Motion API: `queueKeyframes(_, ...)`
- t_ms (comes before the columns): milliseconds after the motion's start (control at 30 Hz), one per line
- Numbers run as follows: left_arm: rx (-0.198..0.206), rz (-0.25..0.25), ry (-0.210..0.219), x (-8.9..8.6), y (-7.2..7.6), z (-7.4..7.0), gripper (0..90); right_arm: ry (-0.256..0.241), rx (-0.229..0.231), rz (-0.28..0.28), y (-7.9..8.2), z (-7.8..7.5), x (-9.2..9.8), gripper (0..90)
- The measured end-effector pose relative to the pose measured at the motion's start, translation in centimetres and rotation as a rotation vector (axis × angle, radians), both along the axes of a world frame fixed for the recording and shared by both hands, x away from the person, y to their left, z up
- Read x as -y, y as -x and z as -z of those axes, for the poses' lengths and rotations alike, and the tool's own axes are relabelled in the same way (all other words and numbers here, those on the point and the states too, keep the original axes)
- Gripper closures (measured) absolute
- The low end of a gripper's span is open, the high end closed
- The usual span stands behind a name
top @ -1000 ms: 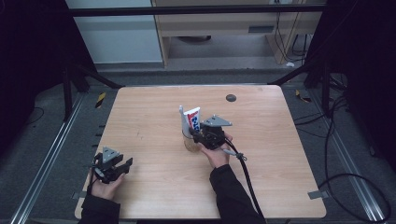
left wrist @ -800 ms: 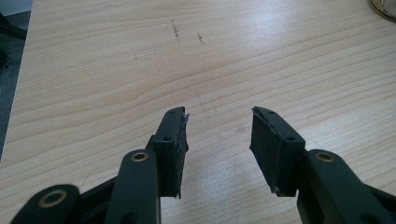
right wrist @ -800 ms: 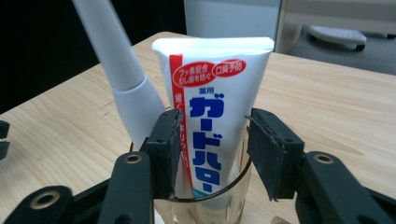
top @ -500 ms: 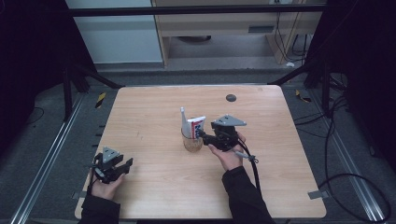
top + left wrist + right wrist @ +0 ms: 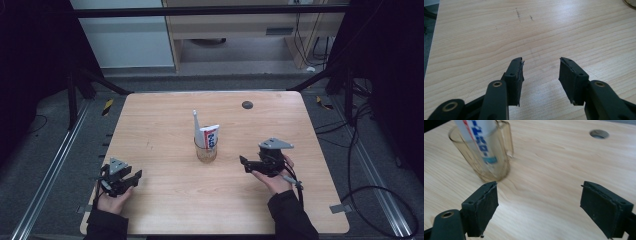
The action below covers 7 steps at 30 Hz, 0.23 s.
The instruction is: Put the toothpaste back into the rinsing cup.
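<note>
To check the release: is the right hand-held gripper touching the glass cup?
Apart. In the high view, bare table separates the right hand-held gripper from the glass cup; its jaws stand open.

- The glass cup (image 5: 206,150) stands near the table's (image 5: 165,200) centre; a toothpaste tube (image 5: 212,136) and a white stick (image 5: 196,124) rise above its rim, blocking approach from directly overhead.
- Bare wood lies between the cup and the right gripper (image 5: 247,165), jaws spread.
- The left gripper (image 5: 134,178) rests well apart, with open tabletop ahead.
- A cable hole (image 5: 247,105) lies near the far edge.
</note>
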<state>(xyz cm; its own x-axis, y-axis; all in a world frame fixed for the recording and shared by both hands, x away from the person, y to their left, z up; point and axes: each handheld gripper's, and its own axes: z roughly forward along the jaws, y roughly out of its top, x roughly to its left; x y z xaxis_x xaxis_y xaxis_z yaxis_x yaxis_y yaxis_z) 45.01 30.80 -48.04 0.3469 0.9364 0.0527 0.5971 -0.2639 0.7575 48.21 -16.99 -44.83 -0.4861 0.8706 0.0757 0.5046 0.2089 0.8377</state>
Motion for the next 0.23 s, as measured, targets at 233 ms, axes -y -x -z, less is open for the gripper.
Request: queueKeyframes(233,-0.001,0.004,0.002,0.0,0.0,0.1,49.4,0.030,-0.013,0.063,1.4,1.0,3.4,11.8)
